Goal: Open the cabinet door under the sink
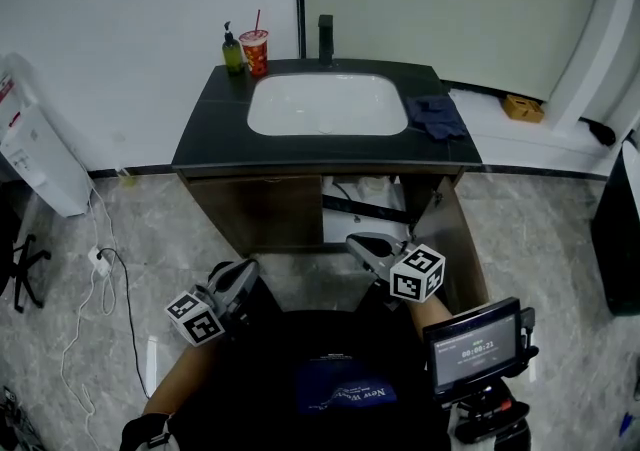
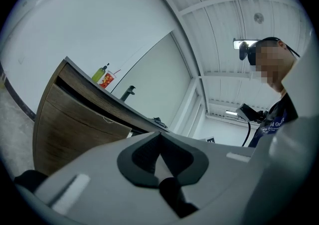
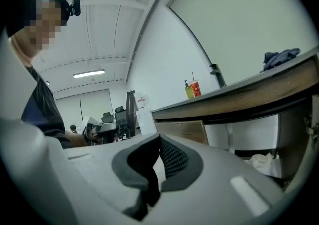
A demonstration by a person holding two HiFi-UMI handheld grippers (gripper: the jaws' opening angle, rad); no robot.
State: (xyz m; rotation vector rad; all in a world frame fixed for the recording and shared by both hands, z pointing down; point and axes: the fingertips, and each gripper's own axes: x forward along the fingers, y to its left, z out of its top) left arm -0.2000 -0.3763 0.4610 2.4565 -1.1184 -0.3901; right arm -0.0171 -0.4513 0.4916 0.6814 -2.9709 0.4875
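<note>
The sink cabinet (image 1: 255, 209) stands under a dark countertop (image 1: 205, 134) with a white basin (image 1: 325, 104). Its left door is closed. The right door (image 1: 460, 244) stands swung out, and the white inside with pipes (image 1: 365, 204) shows. My right gripper (image 1: 353, 240) is shut and empty, just in front of the open gap; in the right gripper view its pads (image 3: 172, 156) meet below the cabinet front (image 3: 182, 131). My left gripper (image 1: 247, 267) hangs low before the closed door, shut on nothing, pads (image 2: 144, 154) together.
A green soap bottle (image 1: 232, 51), a red cup with a straw (image 1: 255, 51), a black tap (image 1: 325, 39) and a blue cloth (image 1: 437, 117) sit on the countertop. A white appliance (image 1: 40, 159) and a floor cable (image 1: 100, 261) lie left. A screen device (image 1: 476, 344) is near my right.
</note>
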